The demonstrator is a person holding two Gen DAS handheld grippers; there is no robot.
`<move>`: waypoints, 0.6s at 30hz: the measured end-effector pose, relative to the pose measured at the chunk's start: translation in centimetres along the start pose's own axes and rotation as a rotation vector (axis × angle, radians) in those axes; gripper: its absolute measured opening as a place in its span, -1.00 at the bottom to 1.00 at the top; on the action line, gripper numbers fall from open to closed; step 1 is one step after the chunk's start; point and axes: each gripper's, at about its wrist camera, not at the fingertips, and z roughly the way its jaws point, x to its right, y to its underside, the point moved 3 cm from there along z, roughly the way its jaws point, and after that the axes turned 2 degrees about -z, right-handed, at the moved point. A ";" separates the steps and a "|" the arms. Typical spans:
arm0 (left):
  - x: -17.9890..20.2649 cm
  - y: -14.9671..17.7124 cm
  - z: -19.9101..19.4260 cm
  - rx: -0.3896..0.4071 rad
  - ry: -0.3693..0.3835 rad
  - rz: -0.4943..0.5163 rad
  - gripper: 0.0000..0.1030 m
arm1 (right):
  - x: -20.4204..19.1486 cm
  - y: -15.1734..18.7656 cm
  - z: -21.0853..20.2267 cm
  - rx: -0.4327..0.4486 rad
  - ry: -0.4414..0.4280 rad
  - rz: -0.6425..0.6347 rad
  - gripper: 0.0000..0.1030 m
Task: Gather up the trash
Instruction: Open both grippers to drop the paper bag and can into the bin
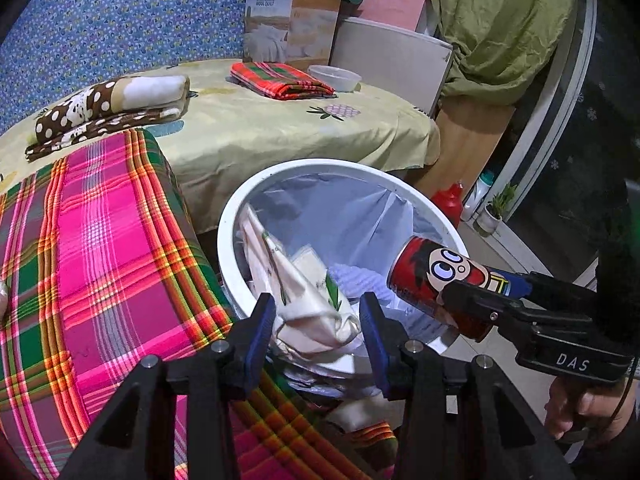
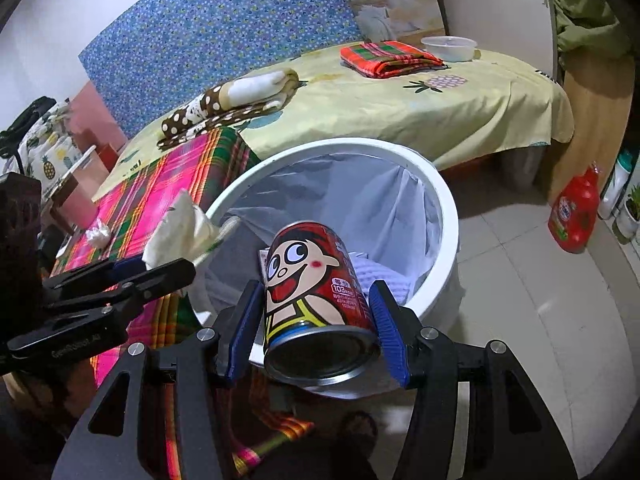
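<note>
**Both grippers parked over the bin, one with a can, one with a wrapper**

Left wrist view first: the left gripper [image 1: 320, 320] has a crumpled cream wrapper [image 1: 308, 312] with little green leaf prints sitting between its blue pads [image 1: 258, 336]. Jaws are roughly half open, and the paper fills the gap and looks pinched – it's bunched up and hanging right over the near rim of the white trash bin [image 1: 236, 216]. The bin has a pale plastic liner and already holds some paper scraps. Off to the right the right gripper [image 1: 452, 300] pokes in at a downward angle with a red cartoon can [image 1: 436, 276] sticking out over the bin's mouth, and a hand [image 1: 580, 408] shows under its handle. A pink plaid cloth [image 1: 100, 248] covers the surface left of the bin.

Right wrist view: the can [image 2: 316, 292] is the star here – red, with a big-eyed smiling cartoon face, lying on its side with its base toward the camera. The right gripper [image 2: 316, 332] clamps it from both sides, pads [image 2: 386, 332] against the wall, jaws fairly wide since the can is fat. It's tilted down over the near rim of the bin [image 2: 448, 216]. The left gripper [image 2: 160, 268] comes in from the left, wrapper [image 2: 180, 228] sticking up above the bin's left edge.
</note>
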 end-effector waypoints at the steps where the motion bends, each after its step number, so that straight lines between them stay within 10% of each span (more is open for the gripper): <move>1: 0.0 0.0 0.0 0.000 0.002 -0.002 -0.10 | 0.0 -0.1 0.0 0.000 0.003 -0.002 0.09; 18: -1.1 0.4 -2.1 0.040 0.006 -0.035 0.05 | -0.8 0.0 -1.4 0.050 -0.005 0.013 0.15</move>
